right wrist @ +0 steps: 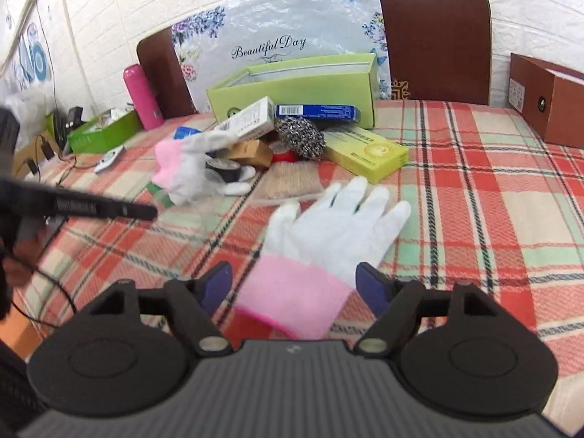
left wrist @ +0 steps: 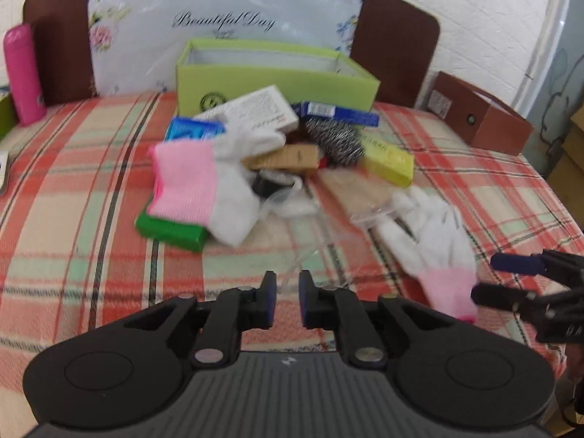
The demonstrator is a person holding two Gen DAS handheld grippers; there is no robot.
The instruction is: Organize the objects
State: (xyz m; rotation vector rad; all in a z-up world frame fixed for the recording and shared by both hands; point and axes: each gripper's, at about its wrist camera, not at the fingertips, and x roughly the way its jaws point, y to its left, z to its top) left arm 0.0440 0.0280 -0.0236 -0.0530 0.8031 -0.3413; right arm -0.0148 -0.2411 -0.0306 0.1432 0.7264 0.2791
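Plaid bedding (left wrist: 91, 189) in red, cream and green covers the surface, backed by a brown headboard and a floral bag printed "Beautiful Day".

Left wrist view: the left gripper (left wrist: 287, 288) sits at lower centre, its jaws nearly together with a narrow gap and nothing between them. A clutter pile lies at mid-frame before an open green box (left wrist: 277, 80): a pink-cuffed glove (left wrist: 204, 193) on a green packet, a steel scourer (left wrist: 335, 142), and a yellow box (left wrist: 390, 162). A second white glove (left wrist: 434, 241) lies flat at right, with the right gripper (left wrist: 485, 279) at its cuff.

Right wrist view: the right gripper (right wrist: 292, 284) stands spread wide at lower centre, fingers either side of the white glove's (right wrist: 335, 230) pink cuff, pads not pressing it. A pink bottle (right wrist: 142, 96) stands upper left.
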